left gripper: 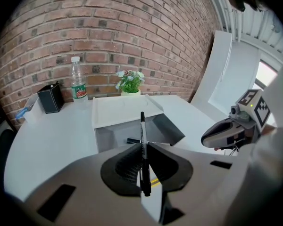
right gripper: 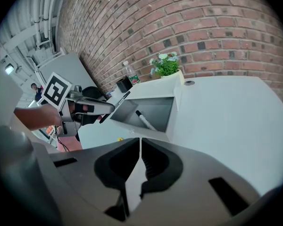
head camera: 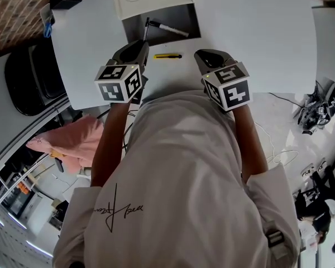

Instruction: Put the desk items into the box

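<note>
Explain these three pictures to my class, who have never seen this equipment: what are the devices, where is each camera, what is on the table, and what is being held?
There is no robot here: a person holds a two-jaw gripper in each hand. The head view looks down from the person's head. The other two cameras ride on the grippers and look along their jaws. On the white table stands an open box with a marker inside, and a small yellow item lies in front of it. The left gripper is shut on a black pen near the box. The right gripper is shut and empty.
</note>
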`<state>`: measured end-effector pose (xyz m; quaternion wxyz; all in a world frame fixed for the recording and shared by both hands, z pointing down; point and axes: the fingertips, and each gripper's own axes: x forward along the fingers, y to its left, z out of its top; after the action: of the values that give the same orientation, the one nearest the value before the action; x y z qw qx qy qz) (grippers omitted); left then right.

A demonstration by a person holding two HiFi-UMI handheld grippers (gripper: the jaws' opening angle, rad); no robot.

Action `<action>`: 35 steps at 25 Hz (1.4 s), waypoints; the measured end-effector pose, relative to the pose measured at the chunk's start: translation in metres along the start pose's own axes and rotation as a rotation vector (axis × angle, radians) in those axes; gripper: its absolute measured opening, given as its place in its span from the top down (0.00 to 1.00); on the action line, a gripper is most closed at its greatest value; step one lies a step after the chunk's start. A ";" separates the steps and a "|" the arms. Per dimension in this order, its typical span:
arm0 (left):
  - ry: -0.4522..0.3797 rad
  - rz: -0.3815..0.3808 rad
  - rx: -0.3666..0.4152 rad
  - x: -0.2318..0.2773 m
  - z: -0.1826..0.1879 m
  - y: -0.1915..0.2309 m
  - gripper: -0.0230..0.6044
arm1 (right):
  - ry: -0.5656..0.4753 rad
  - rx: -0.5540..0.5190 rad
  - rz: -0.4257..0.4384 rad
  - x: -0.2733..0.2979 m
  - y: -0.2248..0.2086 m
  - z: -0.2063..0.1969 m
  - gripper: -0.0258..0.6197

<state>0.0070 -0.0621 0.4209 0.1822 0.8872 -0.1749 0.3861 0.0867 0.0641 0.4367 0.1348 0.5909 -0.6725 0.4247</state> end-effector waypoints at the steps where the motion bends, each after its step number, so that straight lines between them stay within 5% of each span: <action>1: 0.005 -0.003 0.007 0.002 0.000 0.000 0.89 | 0.001 0.002 -0.001 0.000 0.000 0.000 0.91; 35: 0.160 -0.039 0.233 0.055 -0.009 0.015 0.89 | 0.036 0.023 -0.030 0.006 -0.011 -0.002 0.91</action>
<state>0.0299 -0.0803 0.4700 0.0991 0.8720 -0.0965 0.4695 0.0946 0.0622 0.4461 0.1465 0.5947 -0.6561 0.4409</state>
